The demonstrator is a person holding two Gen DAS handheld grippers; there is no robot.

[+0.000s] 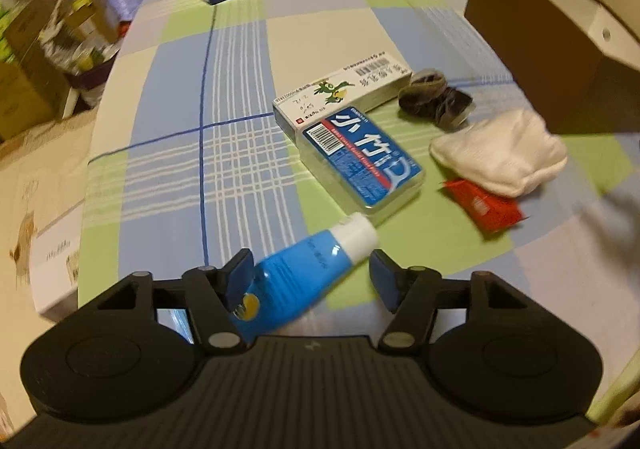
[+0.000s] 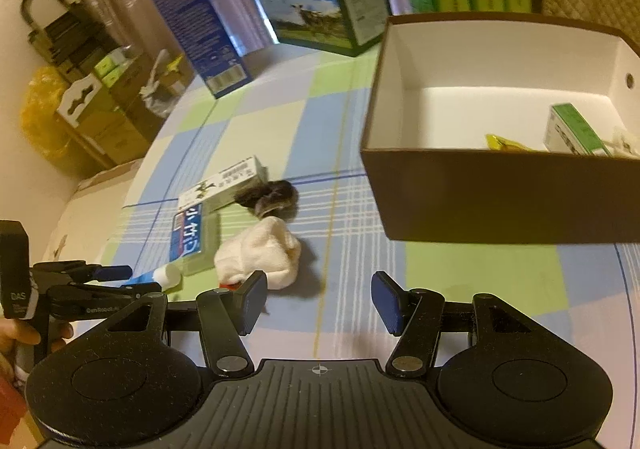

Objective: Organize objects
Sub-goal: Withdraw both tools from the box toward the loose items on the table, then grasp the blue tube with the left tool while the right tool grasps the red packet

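While the left tool (image 1: 312, 277) hovers low over the checked cloth of the worktop (image 1: 224, 177), its blue-padded fingers stand wide apart on either side of a blue tube (image 1: 304, 277) with a white cap. The tube lies flat, its long axis slanting from the crimped end near the left finger up to the cap, which points away and to the right, toward a clear-lidded blue case (image 1: 360, 157). The left finger looks to be touching the tube's crimped end; the right finger is clear of it, so nothing is gripped. The case bears large white Asian characters, a barcode and a drawing of a floss pick; its small print is too blurred to read. Behind it, touching, lies a white carton (image 1: 344, 89) with a green bird cartoon, a barcode and handwriting, too small to read. Right of these sit a dark bundle of cloth (image 1: 436, 97), a folded white cloth (image 1: 504, 153) and a red packet (image 1: 484, 205) partly under it.

The right tool (image 2: 320, 301) is also spread wide and holds nothing. Ahead of it stands a brown box (image 2: 500, 201) with a white interior, holding a green-and-white carton (image 2: 576, 129) and a yellow wrapper (image 2: 504, 143).
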